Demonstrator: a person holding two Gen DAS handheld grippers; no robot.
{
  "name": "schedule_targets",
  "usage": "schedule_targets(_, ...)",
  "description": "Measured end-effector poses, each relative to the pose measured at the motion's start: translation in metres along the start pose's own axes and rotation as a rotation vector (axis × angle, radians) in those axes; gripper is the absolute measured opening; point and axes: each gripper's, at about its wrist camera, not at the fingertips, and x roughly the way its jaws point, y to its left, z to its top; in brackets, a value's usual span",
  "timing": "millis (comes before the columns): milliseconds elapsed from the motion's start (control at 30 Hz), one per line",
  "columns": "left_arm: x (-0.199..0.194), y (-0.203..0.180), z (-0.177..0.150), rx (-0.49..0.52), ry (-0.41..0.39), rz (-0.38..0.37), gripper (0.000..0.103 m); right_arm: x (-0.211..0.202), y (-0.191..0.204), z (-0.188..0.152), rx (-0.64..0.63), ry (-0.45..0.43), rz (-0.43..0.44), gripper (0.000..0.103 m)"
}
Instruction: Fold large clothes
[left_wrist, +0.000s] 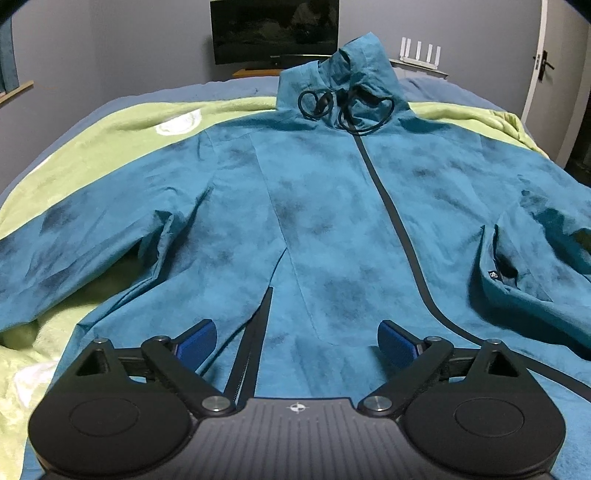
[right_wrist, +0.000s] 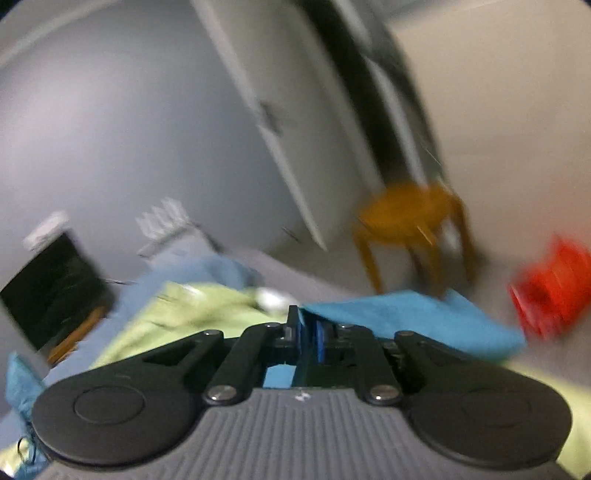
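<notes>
Fabric of a teal hooded jacket (left_wrist: 325, 206) covered the middle of the bed, spread front-up on a light green blanket (left_wrist: 92, 147) with its hood (left_wrist: 354, 70) at the far end and its dark zipper (left_wrist: 391, 218) running down the front toward the camera. Left of the jacket's body, one sleeve (left_wrist: 74, 236) stretched out over the blanket to the edge of the view. Near the jacket's lower hem, the left gripper (left_wrist: 297, 341) hung with its blue pads (left_wrist: 197, 341) spread wide apart, one on each side of an unzipped side slit, nothing pinched between them. Black drawcords (left_wrist: 343, 107) lay looped at the jacket's collar. Beyond the hood stood a dark monitor (left_wrist: 275, 31) against the grey wall, and right of the hood a white router (left_wrist: 421, 51). Right of the jacket's body, the other sleeve (left_wrist: 517, 251) lay bunched and folded in on itself, a small dark label on its cuff.

The right wrist view was smeared with motion blur. There the right gripper (right_wrist: 310, 339) was clenched, its blue pads pressed together on an edge of the teal jacket cloth (right_wrist: 424, 321), which stood lifted off the green blanket and trailed away to the right of the fingers. Behind that lifted cloth stood a wooden stool (right_wrist: 410, 221) beside a white wardrobe (right_wrist: 295, 122), and right of the stool a blurred red object (right_wrist: 554, 291) that could not be identified.
</notes>
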Motion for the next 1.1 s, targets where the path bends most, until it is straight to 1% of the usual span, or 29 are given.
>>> schedule_targets(33, 0.0, 0.0, 0.0, -0.002, 0.0, -0.002, 0.095, -0.003, 0.029, 0.003, -0.055, -0.034, 0.053, 0.007)
schedule_targets(67, 0.0, 0.001, 0.0, -0.004, -0.002, -0.004, 0.095, -0.009, 0.055, 0.011, -0.113, -0.068, 0.133, 0.007)
schedule_targets(167, -0.003, 0.003, -0.001, -0.012, -0.014, -0.012, 0.095, -0.025, 0.129, 0.011, -0.266, -0.121, 0.312, 0.006)
schedule_targets(233, -0.003, 0.004, -0.001, -0.018, -0.019, -0.016, 0.095, -0.039, 0.173, 0.004, -0.35, -0.144, 0.448, 0.004)
schedule_targets(300, -0.004, 0.006, -0.002, -0.024, -0.02, -0.021, 0.095, -0.052, 0.222, -0.016, -0.449, -0.144, 0.562, 0.004)
schedule_targets(333, -0.004, 0.006, -0.003, -0.026, -0.02, -0.022, 0.095, -0.054, 0.239, -0.027, -0.478, -0.122, 0.607, 0.004)
schedule_targets(400, -0.003, 0.008, -0.003, -0.032, -0.019, -0.026, 0.095, -0.058, 0.271, -0.054, -0.51, -0.044, 0.683, 0.004)
schedule_targets(467, -0.004, 0.009, -0.003, -0.041, -0.019, -0.03, 0.095, -0.051, 0.288, -0.084, -0.534, 0.083, 0.718, 0.004)
schedule_targets(500, -0.004, 0.01, -0.003, -0.045, -0.02, -0.033, 0.095, -0.046, 0.286, -0.1, -0.541, 0.133, 0.709, 0.004)
schedule_targets(567, -0.005, 0.012, -0.004, -0.053, -0.024, -0.042, 0.096, -0.035, 0.277, -0.124, -0.548, 0.186, 0.658, 0.006)
schedule_targets(600, -0.004, 0.013, -0.004, -0.056, -0.025, -0.046, 0.096, -0.024, 0.265, -0.132, -0.548, 0.221, 0.614, 0.013)
schedule_targets(633, -0.004, 0.014, -0.005, -0.058, -0.023, -0.048, 0.096, -0.024, 0.261, -0.142, -0.542, 0.243, 0.575, 0.018)
schedule_targets(700, 0.0, 0.016, -0.004, -0.068, -0.01, -0.059, 0.096, -0.001, 0.235, -0.146, -0.512, 0.287, 0.48, 0.049)
schedule_targets(733, 0.002, 0.017, -0.004, -0.074, -0.002, -0.065, 0.096, 0.016, 0.217, -0.144, -0.492, 0.303, 0.419, 0.055)
schedule_targets(767, 0.004, 0.018, -0.003, -0.082, 0.007, -0.071, 0.096, 0.022, 0.219, -0.15, -0.477, 0.309, 0.372, 0.059)
schedule_targets(800, 0.006, 0.019, -0.003, -0.089, 0.014, -0.075, 0.096, 0.007, 0.225, -0.167, -0.466, 0.312, 0.328, 0.06)
schedule_targets(833, 0.008, 0.02, -0.003, -0.096, 0.021, -0.08, 0.096, 0.004, 0.211, -0.167, -0.454, 0.322, 0.288, 0.061)
schedule_targets(867, 0.009, 0.021, -0.004, -0.102, 0.025, -0.082, 0.096, 0.018, 0.205, -0.165, -0.444, 0.341, 0.257, 0.064)
schedule_targets(900, 0.01, 0.021, -0.004, -0.106, 0.028, -0.084, 0.096, 0.027, 0.208, -0.165, -0.444, 0.362, 0.246, 0.065)
schedule_targets(967, 0.01, 0.022, -0.004, -0.111, 0.028, -0.084, 0.096, 0.044, 0.211, -0.175, -0.474, 0.391, 0.248, 0.066)
schedule_targets(1000, 0.01, 0.022, -0.004, -0.112, 0.027, -0.084, 0.096, 0.04, 0.222, -0.185, -0.508, 0.387, 0.256, 0.069)
schedule_targets(1033, 0.011, 0.022, -0.004, -0.113, 0.028, -0.083, 0.096, 0.044, 0.229, -0.192, -0.554, 0.372, 0.263, 0.071)
schedule_targets(1067, 0.011, 0.021, -0.004, -0.113, 0.03, -0.083, 0.096, 0.049, 0.237, -0.2, -0.604, 0.355, 0.263, 0.076)
schedule_targets(1100, 0.011, 0.021, -0.004, -0.116, 0.033, -0.084, 0.096, 0.065, 0.271, -0.205, -0.647, 0.35, 0.252, 0.076)
